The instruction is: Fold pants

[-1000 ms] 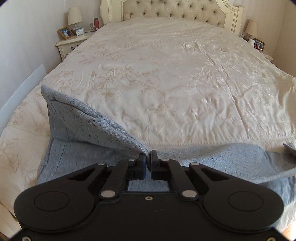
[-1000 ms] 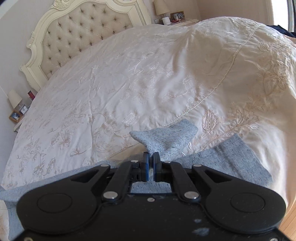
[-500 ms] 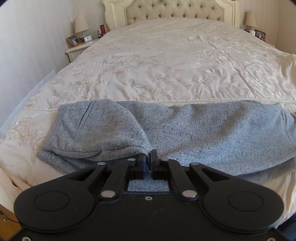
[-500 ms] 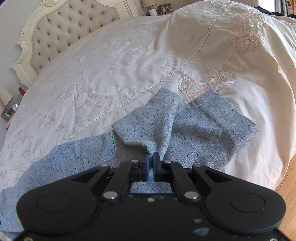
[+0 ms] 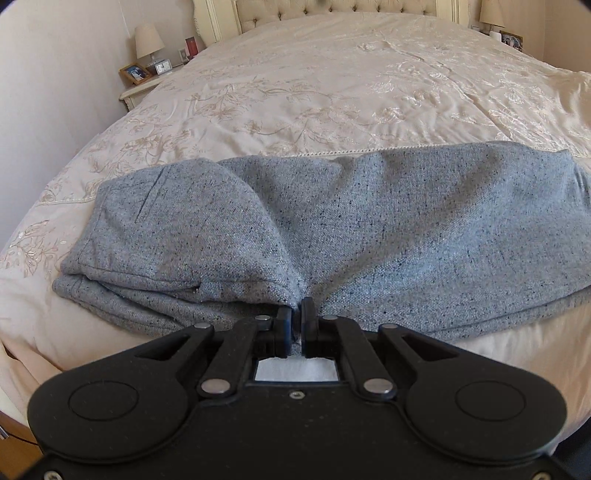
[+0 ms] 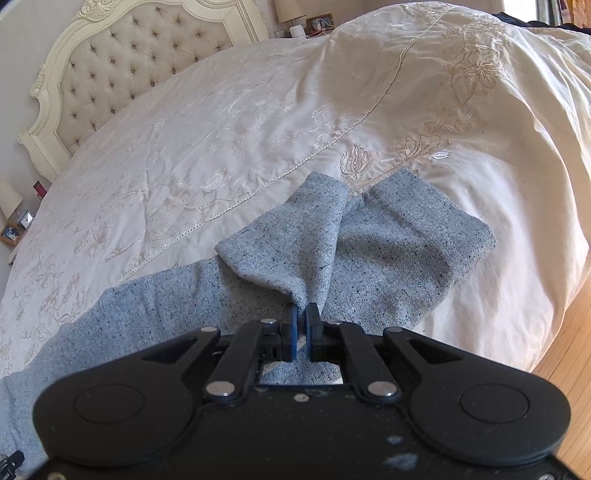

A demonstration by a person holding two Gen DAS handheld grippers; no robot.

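While pinching a bunched edge of the grey speckled pants (image 5: 369,229) between jaws pressed nearly together, left gripper (image 5: 296,308) tilted down at the near edge of the bed, cloth fanning out ahead of the fingertips to both sides. Ahead and left of that claw, the waist end of the pants, doubled over into a rounded flap with a slanted pocket seam; ahead and right, the broad leg panel running off toward the frame's edge. All of it laid across the foot of the cream embroidered bedspread (image 5: 332,92), just this side of a stitched border line. Far ahead, a tufted headboard (image 5: 332,7); far ahead and left, a nightstand (image 5: 144,86) with a lamp (image 5: 148,42), a small clock and a framed photo. Right gripper (image 6: 301,314) likewise clamped on the pants (image 6: 399,254), jaws all but closed on a peak of fabric rising from the fingertips. Just ahead of this claw, one leg end folded up and leaning over the other, the two cuffs side by side, the right one lying flat toward the bed's corner. Left of the claw, the rest of the garment trailing away along the bed edge. Right and below, wooden floor (image 6: 565,369).
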